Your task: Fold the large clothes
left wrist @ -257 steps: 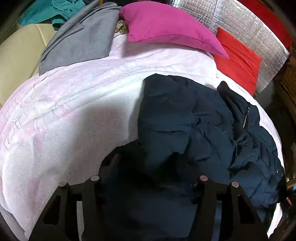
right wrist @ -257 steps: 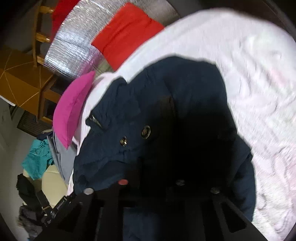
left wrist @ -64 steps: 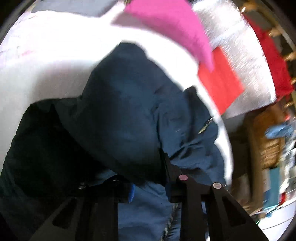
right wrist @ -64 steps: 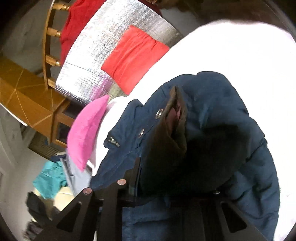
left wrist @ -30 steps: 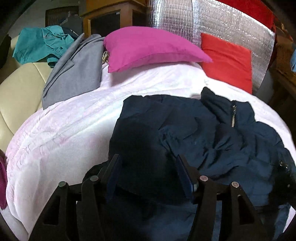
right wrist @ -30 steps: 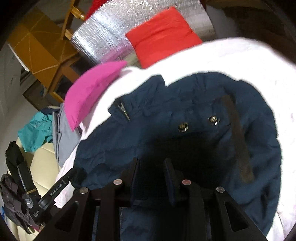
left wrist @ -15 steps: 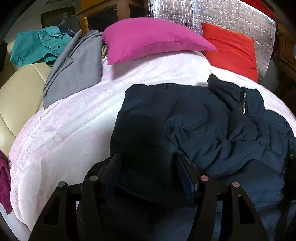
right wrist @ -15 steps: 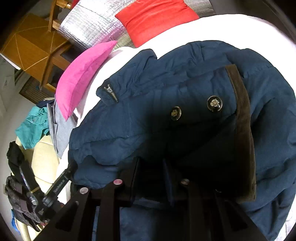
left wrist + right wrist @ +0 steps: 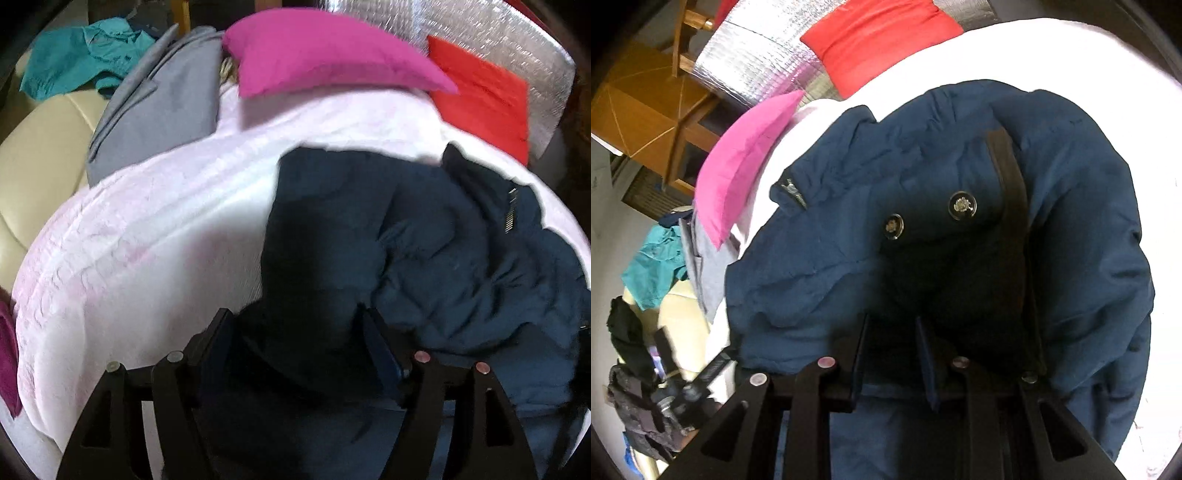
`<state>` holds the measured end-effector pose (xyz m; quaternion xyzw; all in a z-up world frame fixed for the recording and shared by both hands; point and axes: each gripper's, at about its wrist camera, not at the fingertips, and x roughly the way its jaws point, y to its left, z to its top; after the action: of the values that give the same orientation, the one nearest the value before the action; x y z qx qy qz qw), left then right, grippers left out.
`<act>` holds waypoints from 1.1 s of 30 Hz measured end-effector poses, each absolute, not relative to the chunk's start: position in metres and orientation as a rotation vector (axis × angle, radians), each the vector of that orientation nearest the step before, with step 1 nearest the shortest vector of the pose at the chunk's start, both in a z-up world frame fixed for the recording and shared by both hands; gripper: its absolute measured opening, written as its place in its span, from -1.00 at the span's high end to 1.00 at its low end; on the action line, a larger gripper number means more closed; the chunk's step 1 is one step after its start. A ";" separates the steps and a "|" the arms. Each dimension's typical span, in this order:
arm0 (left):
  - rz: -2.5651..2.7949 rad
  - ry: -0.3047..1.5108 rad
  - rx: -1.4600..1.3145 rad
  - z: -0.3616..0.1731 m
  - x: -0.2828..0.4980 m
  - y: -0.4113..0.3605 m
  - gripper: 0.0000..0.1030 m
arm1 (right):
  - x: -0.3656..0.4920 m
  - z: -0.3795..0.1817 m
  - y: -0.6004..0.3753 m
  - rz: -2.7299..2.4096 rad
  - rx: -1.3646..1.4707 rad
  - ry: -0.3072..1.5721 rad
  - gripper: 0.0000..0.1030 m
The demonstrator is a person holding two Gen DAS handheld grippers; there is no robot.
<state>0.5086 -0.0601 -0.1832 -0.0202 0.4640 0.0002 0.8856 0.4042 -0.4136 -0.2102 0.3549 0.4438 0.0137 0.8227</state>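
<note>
With the puffy navy quilted jacket (image 9: 424,236) bunched on the white bed blanket (image 9: 147,240), your left gripper (image 9: 295,332) spread and right gripper (image 9: 890,332) part-open grasp nothing, so smooth its near edge first.

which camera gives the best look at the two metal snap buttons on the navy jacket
The right wrist view. Both snap buttons sit sharp and unobstructed near the middle of the navy jacket, beside a dark trim strip. The left wrist view shows the jacket's zipper but neither button.
</note>
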 end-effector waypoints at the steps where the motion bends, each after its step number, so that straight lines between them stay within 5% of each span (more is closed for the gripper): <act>1: -0.012 0.942 -0.059 -0.176 0.506 -0.057 -0.42 | 0.401 -0.207 -0.418 0.030 0.761 0.931 0.44; 4: 0.005 0.896 -0.130 -0.160 0.504 -0.038 -0.43 | 0.386 -0.192 -0.443 -0.006 0.784 0.858 0.43; 6: 0.024 0.869 -0.184 -0.153 0.505 -0.022 -0.56 | 0.376 -0.188 -0.465 -0.063 0.799 0.826 0.22; 8: 0.042 0.873 -0.227 -0.158 0.510 -0.008 -0.64 | 0.365 -0.189 -0.486 -0.096 0.842 0.798 -0.32; 19: -0.031 1.080 -0.364 -0.214 0.536 -0.005 -0.64 | 0.372 -0.232 -0.517 -0.144 0.896 0.906 -0.37; 22: -0.022 1.076 -0.344 -0.213 0.533 -0.010 -0.57 | 0.380 -0.228 -0.503 -0.071 0.880 0.891 -0.24; 25: -0.023 1.072 -0.350 -0.210 0.536 -0.007 -0.47 | 0.386 -0.216 -0.488 -0.090 0.745 0.872 0.35; 26: -0.021 1.070 -0.345 -0.209 0.536 -0.007 -0.47 | 0.385 -0.208 -0.483 -0.094 0.707 0.844 0.41; 33: 0.003 1.092 -0.259 -0.216 0.541 -0.016 -0.50 | 0.385 -0.226 -0.474 -0.175 0.651 0.905 0.42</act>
<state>0.5406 -0.0155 -0.2165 -0.1228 0.5178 0.0014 0.8466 0.3846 -0.4740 -0.2264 0.3086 0.4290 -0.0827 0.8449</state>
